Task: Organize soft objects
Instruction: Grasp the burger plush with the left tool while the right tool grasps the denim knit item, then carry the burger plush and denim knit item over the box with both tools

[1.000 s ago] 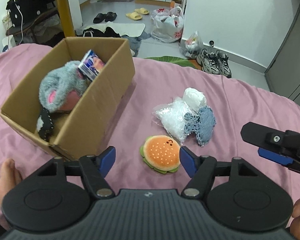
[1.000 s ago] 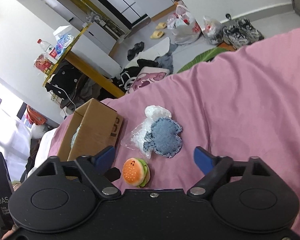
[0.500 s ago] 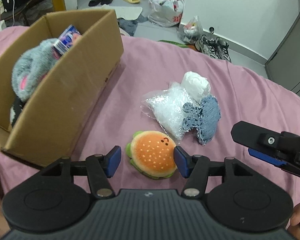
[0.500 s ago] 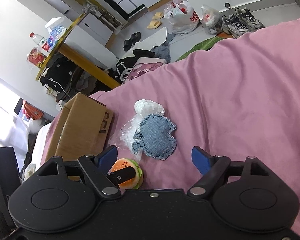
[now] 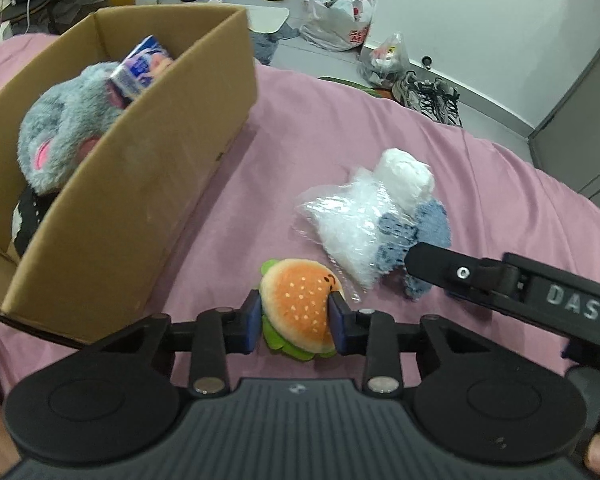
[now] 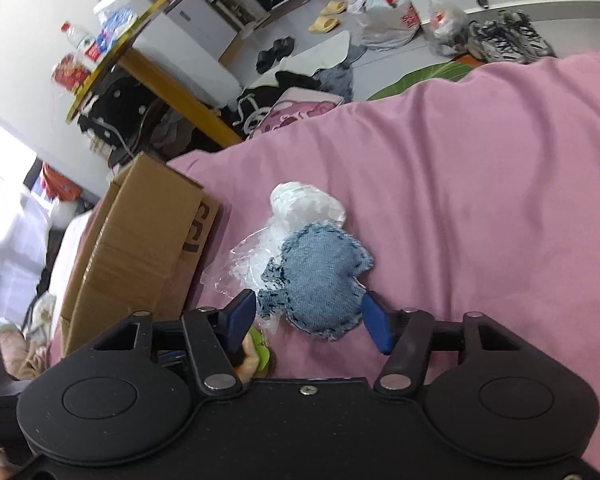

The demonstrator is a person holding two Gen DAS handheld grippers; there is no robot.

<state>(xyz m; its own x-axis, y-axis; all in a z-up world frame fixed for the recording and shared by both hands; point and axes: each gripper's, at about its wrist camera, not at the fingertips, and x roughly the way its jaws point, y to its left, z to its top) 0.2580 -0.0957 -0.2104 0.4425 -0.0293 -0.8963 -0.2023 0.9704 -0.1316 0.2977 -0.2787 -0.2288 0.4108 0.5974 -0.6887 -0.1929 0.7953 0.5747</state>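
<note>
A pink bedsheet (image 5: pixel 340 128) covers the bed that carries everything, with a cluttered floor of bags, slippers and shoes beyond its far edge.

On the sheet lies a small burger plush (image 5: pixel 298 308), caught between the blue pads of the left hand-held gripper (image 5: pixel 296 320). Its jaws have just been closing, and both pads now press into the plush's sides, so the left hand-held gripper is gripping it. The plush still rests on the sheet.

Just beyond and to the right lies a denim plush (image 6: pixel 320 280), partly over a clear plastic bag (image 5: pixel 348 224), with a white bundle (image 5: pixel 404 172) touching its far side. The right hand-held gripper (image 6: pixel 310 316) has come around this denim plush: its jaws have just been closing, and the near end of the plush sits between them. In the right wrist view the right-side pad touches the frayed edge or lies just beside it, I cannot tell which, while the left one stands just clear, so this hand-held gripper is still open.

To the left stands a cardboard box (image 5: pixel 140 200), close beside the burger plush. Inside it are a grey furry plush (image 5: pixel 64 128) and a small printed packet (image 5: pixel 140 64).
</note>
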